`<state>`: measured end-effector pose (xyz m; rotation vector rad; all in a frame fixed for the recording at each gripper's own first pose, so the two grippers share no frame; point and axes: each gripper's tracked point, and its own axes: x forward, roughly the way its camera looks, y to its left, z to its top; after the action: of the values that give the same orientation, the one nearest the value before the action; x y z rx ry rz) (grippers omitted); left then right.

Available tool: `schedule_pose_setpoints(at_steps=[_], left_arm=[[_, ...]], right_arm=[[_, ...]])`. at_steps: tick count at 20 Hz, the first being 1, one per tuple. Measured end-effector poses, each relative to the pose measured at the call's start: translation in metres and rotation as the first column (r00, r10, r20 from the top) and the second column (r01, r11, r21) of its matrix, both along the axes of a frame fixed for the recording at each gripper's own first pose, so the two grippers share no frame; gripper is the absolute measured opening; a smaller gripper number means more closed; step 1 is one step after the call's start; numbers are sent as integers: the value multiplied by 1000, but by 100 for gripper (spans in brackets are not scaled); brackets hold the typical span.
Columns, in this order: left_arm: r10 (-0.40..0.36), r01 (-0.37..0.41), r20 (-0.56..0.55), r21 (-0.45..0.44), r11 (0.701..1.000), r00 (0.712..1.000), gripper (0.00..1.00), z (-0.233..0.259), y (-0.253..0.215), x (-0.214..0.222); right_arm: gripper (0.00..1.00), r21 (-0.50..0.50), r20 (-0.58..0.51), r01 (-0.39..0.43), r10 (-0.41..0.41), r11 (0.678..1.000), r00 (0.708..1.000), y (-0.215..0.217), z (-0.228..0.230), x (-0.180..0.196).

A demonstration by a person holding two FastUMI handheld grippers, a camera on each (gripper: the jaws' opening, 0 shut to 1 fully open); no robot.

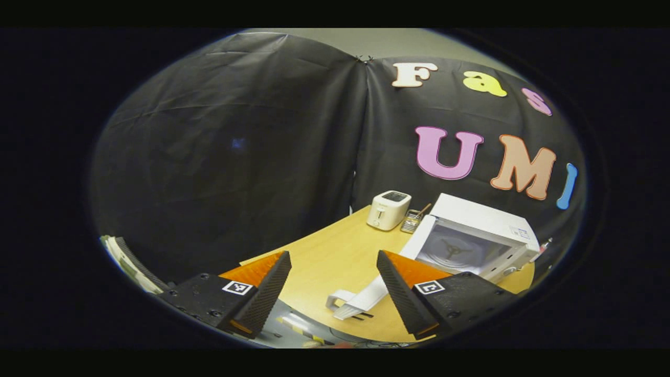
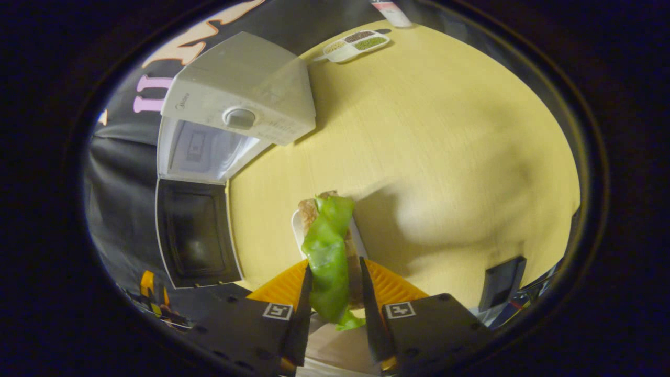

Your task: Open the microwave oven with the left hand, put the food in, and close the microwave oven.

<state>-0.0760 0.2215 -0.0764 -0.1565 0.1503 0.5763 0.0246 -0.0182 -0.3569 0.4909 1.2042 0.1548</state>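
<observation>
In the left gripper view, the left claw (image 1: 333, 283) is seen spread wide with nothing held between its fingers, raised above the near edge of the wooden desk (image 1: 335, 251). Beyond it, the white microwave oven (image 1: 479, 230) is set toward the right of the desk with its door (image 1: 366, 296) swung fully open toward the camera, so that the cavity and its turntable support are exposed. A white toaster (image 1: 388, 209) is placed at the back of the desk, and a small holder with utensils (image 1: 413, 220) is found just beside it, between the toaster and the microwave oven.

In the right gripper view, the right claw (image 2: 332, 303) is closed on the food (image 2: 328, 251), a sandwich with a green lettuce leaf hanging over it, both fingers being pressed against its sides. The food is held above the desk (image 2: 445, 146), outside the microwave oven (image 2: 235, 99), which lies to the upper left with its dark-windowed door (image 2: 196, 233) swung open. A divided tray of seasonings (image 2: 356, 44) is seen at the far edge of the desk, well apart from the claw.
</observation>
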Motion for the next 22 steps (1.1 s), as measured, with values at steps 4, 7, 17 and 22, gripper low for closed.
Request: schedule_pose_setpoints(at_steps=[4,7,17,22], left_arm=[[1,-1,-12,-8,1000,1000,99,-2,1,-6],[-13,12,-30,-9,1000,999,96,-7,3,-2],[-196,196,-104,-5,981,975,96,-15,17,50],[-262,262,-153,-22,965,953,96,-30,25,63]], right_arm=[[27,-1,77,21,-21,1000,997,4,18,7],[27,14,122,24,-25,1000,992,12,38,3],[34,111,272,99,-126,989,954,93,101,-10],[35,232,309,99,-170,968,936,167,115,-3]])
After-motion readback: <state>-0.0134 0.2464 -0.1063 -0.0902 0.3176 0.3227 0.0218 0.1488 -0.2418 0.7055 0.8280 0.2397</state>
